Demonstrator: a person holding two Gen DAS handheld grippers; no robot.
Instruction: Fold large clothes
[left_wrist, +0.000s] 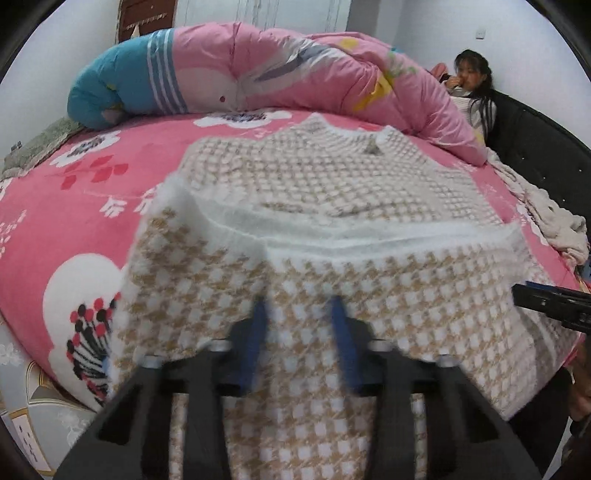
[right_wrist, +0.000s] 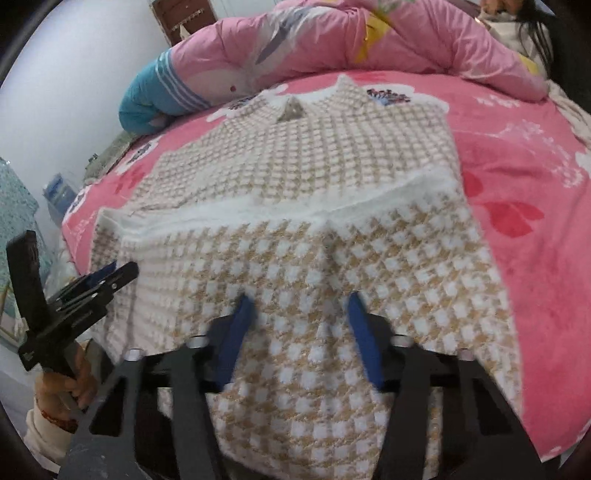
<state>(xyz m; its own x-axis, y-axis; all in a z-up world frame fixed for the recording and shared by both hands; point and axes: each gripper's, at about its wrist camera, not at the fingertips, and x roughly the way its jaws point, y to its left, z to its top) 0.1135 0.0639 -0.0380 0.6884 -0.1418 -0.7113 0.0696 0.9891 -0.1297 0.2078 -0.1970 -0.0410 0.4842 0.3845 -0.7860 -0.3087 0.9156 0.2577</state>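
Note:
A beige-and-white checked knit sweater (left_wrist: 314, 177) lies on a pink floral bed, collar at the far end. Its lower part with the fuzzy white hem (left_wrist: 332, 236) is lifted and carried toward the collar. My left gripper (left_wrist: 300, 302) is shut on the sweater's near left part; the fabric drapes between and over its blue fingers (left_wrist: 258, 332). My right gripper (right_wrist: 299, 299) is shut on the near right part of the sweater (right_wrist: 314, 155). The right gripper also shows at the right edge of the left wrist view (left_wrist: 554, 306); the left gripper shows at the left of the right wrist view (right_wrist: 110, 277).
A rolled pink and blue quilt (left_wrist: 258, 74) lies along the far side of the bed. A person (left_wrist: 472, 85) sits at the far right by a black headboard (left_wrist: 535, 147). A crumpled pale blanket (left_wrist: 554, 221) lies at the right edge. The pink sheet (right_wrist: 517, 184) surrounds the sweater.

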